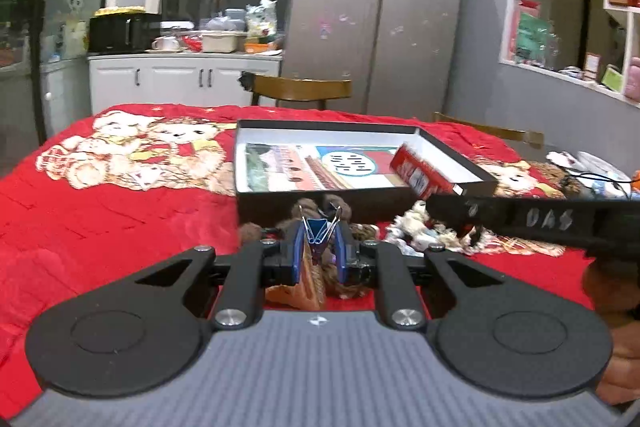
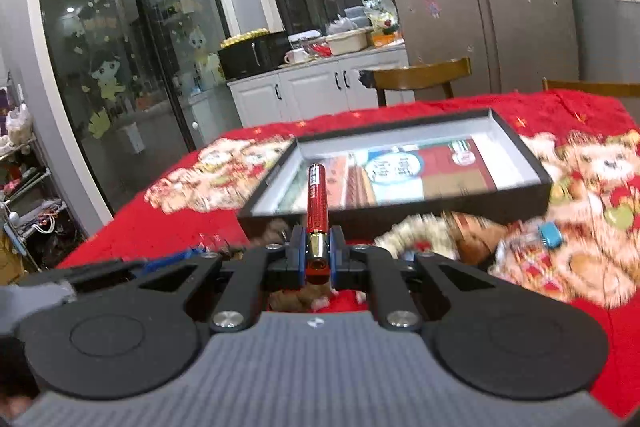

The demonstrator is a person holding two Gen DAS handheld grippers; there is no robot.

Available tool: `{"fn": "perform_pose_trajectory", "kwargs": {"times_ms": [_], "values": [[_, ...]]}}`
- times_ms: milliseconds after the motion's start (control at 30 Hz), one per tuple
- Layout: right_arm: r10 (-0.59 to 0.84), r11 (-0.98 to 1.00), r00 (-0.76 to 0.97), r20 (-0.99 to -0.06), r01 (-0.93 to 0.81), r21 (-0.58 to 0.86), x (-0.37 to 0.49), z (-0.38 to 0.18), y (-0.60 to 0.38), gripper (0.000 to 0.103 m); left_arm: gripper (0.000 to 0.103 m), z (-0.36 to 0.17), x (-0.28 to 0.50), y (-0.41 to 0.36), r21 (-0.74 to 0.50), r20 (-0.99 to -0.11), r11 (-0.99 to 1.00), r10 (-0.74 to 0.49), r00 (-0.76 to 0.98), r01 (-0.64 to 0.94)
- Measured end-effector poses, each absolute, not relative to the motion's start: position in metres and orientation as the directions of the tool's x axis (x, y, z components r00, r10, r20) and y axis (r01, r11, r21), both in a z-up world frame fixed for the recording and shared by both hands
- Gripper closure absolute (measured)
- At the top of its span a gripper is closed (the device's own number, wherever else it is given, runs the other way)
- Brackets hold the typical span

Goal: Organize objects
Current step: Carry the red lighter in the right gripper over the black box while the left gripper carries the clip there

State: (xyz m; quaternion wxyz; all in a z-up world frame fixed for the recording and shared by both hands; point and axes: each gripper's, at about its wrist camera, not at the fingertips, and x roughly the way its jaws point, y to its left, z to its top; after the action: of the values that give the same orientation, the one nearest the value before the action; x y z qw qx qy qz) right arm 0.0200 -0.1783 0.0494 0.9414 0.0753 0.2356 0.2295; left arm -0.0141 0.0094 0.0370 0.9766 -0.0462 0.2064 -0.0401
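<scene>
- Your left gripper (image 1: 319, 247) has its fingers clenched on a small blue metal binder clip (image 1: 319, 231), whose silver wire handles point up and away from you.
- Your right gripper (image 2: 317, 253) has its fingers clenched on the gold end of a slim red cylindrical battery (image 2: 317, 203), which sticks out forward along the fingers.
- In the left view, the right gripper reaches in from the right edge, carrying the battery over the near right corner of the box.
- A shallow black cardboard box with a white inner wall (image 1: 448, 155) lies open on the table just ahead of both grippers, a colourful printed card flat in its bottom.
- The table wears a red cloth printed with teddy bears (image 1: 120, 195).
- A blurred heap of brown and cream fluffy items (image 2: 424, 231) lies on the cloth in front of the box.
</scene>
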Motion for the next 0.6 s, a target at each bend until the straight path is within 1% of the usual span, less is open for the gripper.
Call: {"fn": "perform_pose_trajectory", "kwargs": {"times_ms": [67,133,267,400,500,600], "values": [[0.475,0.879,0.788,-0.392,-0.406,0.249,0.024,0.063,-0.175,0.090,0.084,0.046,-0.009,0.011,-0.105,-0.415,0.994,-0.083,0.906,0.043],[0.478,0.877,0.793,-0.378,-0.410,0.251,0.029,0.076,-0.174,0.090,0.084,0.055,-0.005,0.013,-0.090,-0.410,0.996,-0.057,0.910,0.022],[0.494,0.867,0.793,-0.356,-0.415,0.277,0.045,0.100,-0.172,0.090,0.084,0.082,0.006,0.019,-0.045,-0.367,0.999,0.008,0.930,-0.026],[0.492,0.865,0.801,-0.341,-0.403,0.300,0.068,0.111,-0.170,0.090,0.084,0.110,0.025,0.026,-0.039,-0.291,0.996,0.063,0.955,-0.078],[0.489,0.867,0.803,-0.342,-0.400,0.298,0.092,0.116,-0.166,0.090,0.084,0.127,0.047,0.034,-0.070,-0.281,0.995,0.049,0.958,-0.071],[0.481,0.868,0.806,-0.344,-0.383,0.318,0.120,0.120,-0.164,0.090,0.084,0.140,0.073,0.041,-0.105,-0.295,0.992,0.034,0.955,-0.068]]}}
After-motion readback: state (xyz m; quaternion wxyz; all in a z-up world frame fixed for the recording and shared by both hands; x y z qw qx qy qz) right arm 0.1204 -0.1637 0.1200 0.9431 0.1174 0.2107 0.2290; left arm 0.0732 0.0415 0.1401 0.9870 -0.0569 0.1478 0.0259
